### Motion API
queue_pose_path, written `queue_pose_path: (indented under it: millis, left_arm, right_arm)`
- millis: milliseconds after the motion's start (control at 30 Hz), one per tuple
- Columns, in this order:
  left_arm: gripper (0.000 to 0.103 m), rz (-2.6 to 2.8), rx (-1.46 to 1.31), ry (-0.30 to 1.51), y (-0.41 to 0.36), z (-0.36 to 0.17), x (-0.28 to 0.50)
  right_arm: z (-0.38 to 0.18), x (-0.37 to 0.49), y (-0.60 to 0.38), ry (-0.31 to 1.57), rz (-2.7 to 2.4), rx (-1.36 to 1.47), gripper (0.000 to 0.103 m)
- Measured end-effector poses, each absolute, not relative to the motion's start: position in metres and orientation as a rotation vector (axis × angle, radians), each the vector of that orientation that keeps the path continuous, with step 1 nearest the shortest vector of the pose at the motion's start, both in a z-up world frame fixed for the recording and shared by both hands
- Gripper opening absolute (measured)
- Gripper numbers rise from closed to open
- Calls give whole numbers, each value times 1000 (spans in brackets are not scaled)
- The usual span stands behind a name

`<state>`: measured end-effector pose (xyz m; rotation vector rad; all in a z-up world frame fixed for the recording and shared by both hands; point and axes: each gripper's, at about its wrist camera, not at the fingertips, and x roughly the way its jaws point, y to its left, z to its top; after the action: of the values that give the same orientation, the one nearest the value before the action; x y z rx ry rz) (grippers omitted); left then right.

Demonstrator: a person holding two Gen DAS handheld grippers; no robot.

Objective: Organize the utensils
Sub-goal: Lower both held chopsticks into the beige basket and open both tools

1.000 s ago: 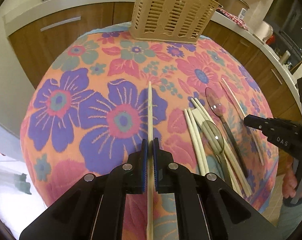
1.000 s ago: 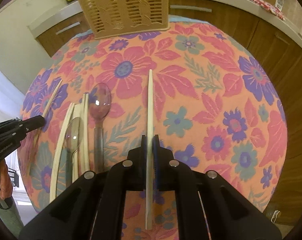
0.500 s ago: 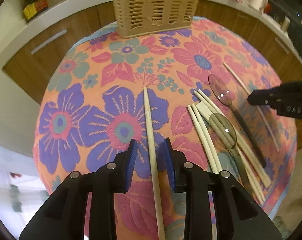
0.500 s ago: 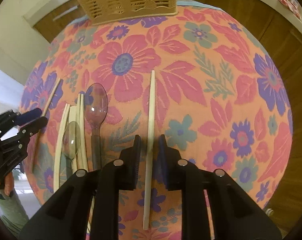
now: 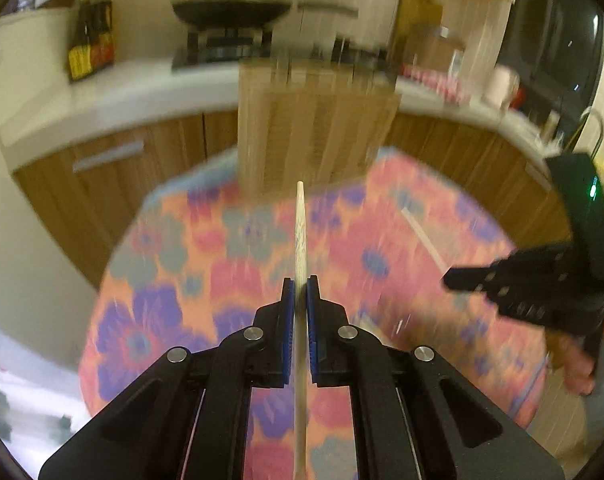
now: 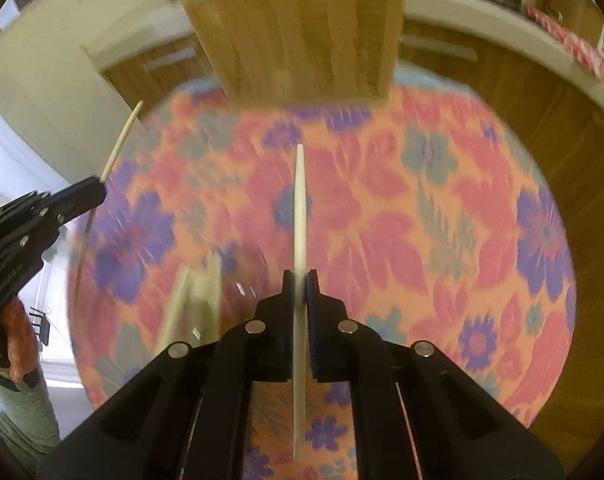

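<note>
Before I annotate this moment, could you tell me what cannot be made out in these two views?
- Basket: left wrist view, motion blur smears its slats; contents unreadable.
- Basket top: right wrist view, cut off by the upper edge.
- Loose utensils: right wrist view, blurred streaks; count unclear.
- Rear end of the chopstick in the left tongs: cut by the lower edge.

legible text: none | left gripper (image 6: 100, 188) body: pale lettering along its side, blurred, unreadable | bottle (image 5: 90, 46) on counter: yellow label, print too blurred to read | right gripper (image 5: 447, 280): no readable marking
</note>
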<state>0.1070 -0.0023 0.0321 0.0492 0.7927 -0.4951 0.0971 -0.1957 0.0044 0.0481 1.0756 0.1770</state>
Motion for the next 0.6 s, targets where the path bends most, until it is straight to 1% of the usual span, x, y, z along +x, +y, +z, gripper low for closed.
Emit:
queue_pose_path:
  millis: [233,367,600]
  left_arm:
    - [4,-559,-39,585,-15,103,145]
    - [4,-587,-81,482,-26,132,170]
    - [4,-639,-251,340,-39,166,224]
  right_arm:
    - [81,131,-201,848,229,76,4]
    - [120,162,-213,721,237,115,4]
    - [161,213,-236,503,248,249,4]
